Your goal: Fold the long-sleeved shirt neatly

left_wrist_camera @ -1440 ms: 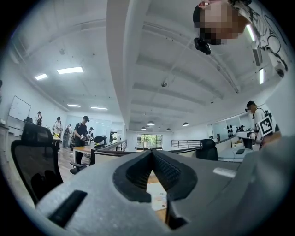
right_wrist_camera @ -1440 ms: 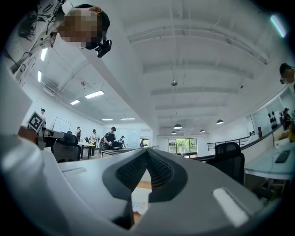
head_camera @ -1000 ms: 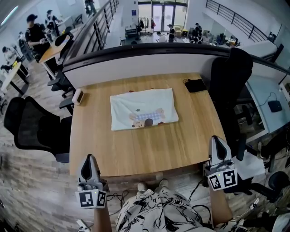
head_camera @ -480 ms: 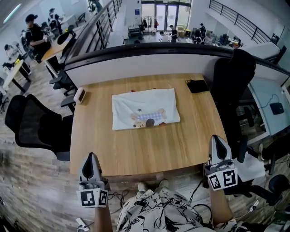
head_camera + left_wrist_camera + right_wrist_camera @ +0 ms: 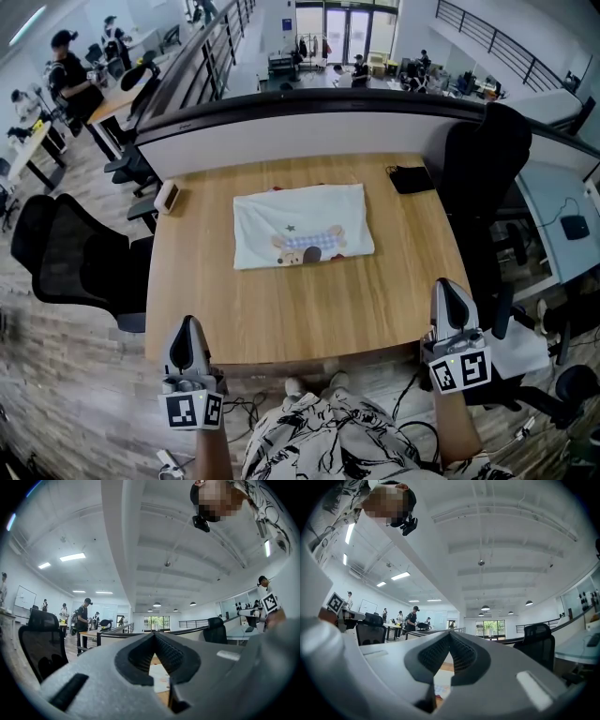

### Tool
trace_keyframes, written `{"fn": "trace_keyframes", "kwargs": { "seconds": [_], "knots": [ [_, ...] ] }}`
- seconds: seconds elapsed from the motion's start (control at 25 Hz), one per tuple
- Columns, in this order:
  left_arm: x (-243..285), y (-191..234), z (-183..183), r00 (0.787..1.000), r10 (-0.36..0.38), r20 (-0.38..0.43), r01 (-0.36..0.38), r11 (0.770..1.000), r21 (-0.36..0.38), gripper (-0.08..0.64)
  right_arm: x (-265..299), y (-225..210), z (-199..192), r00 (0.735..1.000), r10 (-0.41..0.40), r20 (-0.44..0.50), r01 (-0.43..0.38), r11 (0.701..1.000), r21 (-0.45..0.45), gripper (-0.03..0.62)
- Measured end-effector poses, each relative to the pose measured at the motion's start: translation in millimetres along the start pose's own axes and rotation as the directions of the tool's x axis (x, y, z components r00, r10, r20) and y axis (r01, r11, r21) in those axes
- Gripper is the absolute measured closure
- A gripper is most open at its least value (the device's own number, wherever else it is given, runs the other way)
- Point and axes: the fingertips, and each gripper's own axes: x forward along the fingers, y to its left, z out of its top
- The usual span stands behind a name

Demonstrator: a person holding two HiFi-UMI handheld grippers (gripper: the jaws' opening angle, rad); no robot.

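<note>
Your long-sleeved shirt [image 5: 302, 225] lies folded into a flat white rectangle on the far middle of the table [image 5: 281, 314], its long side running left to right. Its front shows a small star and a cartoon figure in blue and brown; the print is too small to make out further.

Your left gripper [image 5: 187, 333] and right gripper [image 5: 451, 292] sit at the table's near edge, well apart from the shirt and from each other. Each points across the table with its jaws closed tip to tip and nothing between them. The only markings on them are the black-and-white square patterns on their cubes.

The table is pale wood. A flat black item [image 5: 411, 178] rests near its far right corner and a small pale device [image 5: 166, 197] sits at its left edge. A black office chair [image 5: 70, 267] stands to the left and another [image 5: 483, 173] to the right.

Behind the table runs a low partition [image 5: 300, 127]. Beyond it you have an open office with desks, railings and people [image 5: 70, 70] at the far left.
</note>
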Motion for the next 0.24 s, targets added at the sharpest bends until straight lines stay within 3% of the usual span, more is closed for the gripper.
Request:
{"fn": "trace_keyframes", "kwargs": {
  "seconds": [0.24],
  "knots": [
    [-1.1, -5.7, 2.7, 1.000, -0.005, 0.005, 0.005, 1.000, 0.024, 0.555, 0.2, -1.8, 0.2, 1.000, 0.002, 0.005, -0.002, 1.000, -0.003, 0.588]
  ]
}}
